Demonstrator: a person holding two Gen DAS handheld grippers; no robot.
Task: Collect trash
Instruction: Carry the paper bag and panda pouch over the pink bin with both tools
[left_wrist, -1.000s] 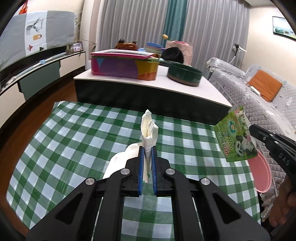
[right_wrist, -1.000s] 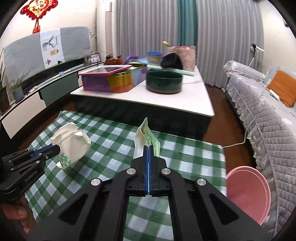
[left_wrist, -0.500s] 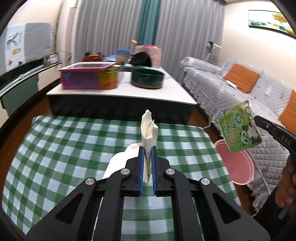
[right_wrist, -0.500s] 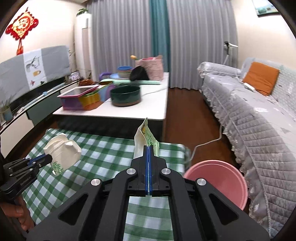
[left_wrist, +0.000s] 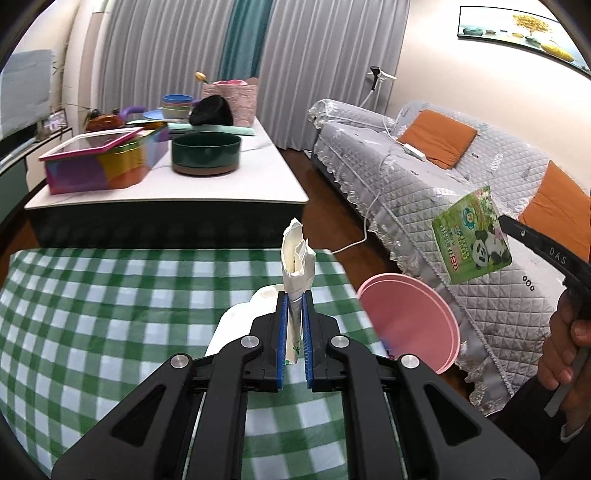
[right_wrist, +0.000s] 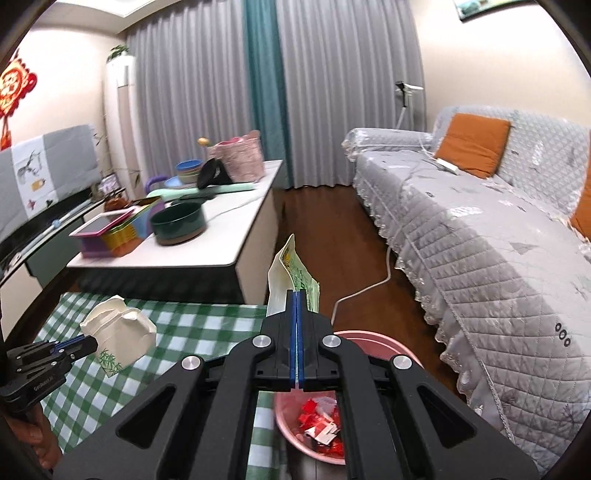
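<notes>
My left gripper (left_wrist: 294, 299) is shut on a crumpled white paper cup (left_wrist: 295, 266) with a green bamboo print, held above the green checked tablecloth (left_wrist: 110, 302). The cup also shows in the right wrist view (right_wrist: 118, 339). My right gripper (right_wrist: 297, 295) is shut on a green panda-print wrapper (right_wrist: 291, 277), held over the pink bin (right_wrist: 373, 341), which holds red and white scraps. In the left wrist view the wrapper (left_wrist: 471, 240) hangs above and right of the bin (left_wrist: 410, 317).
The bin stands on the floor by the table's right edge. A low white table (left_wrist: 184, 188) behind carries a dark green bowl (left_wrist: 206, 153), a colourful box (left_wrist: 99, 162) and stacked dishes. A grey quilted sofa (right_wrist: 480, 236) with orange cushions runs along the right. A white cable (right_wrist: 369, 288) lies on the wood floor.
Both grippers have swung right toward the bin, each still holding its item. The right gripper with the wrapper now hangs over the bin, whose inside has come into view.
</notes>
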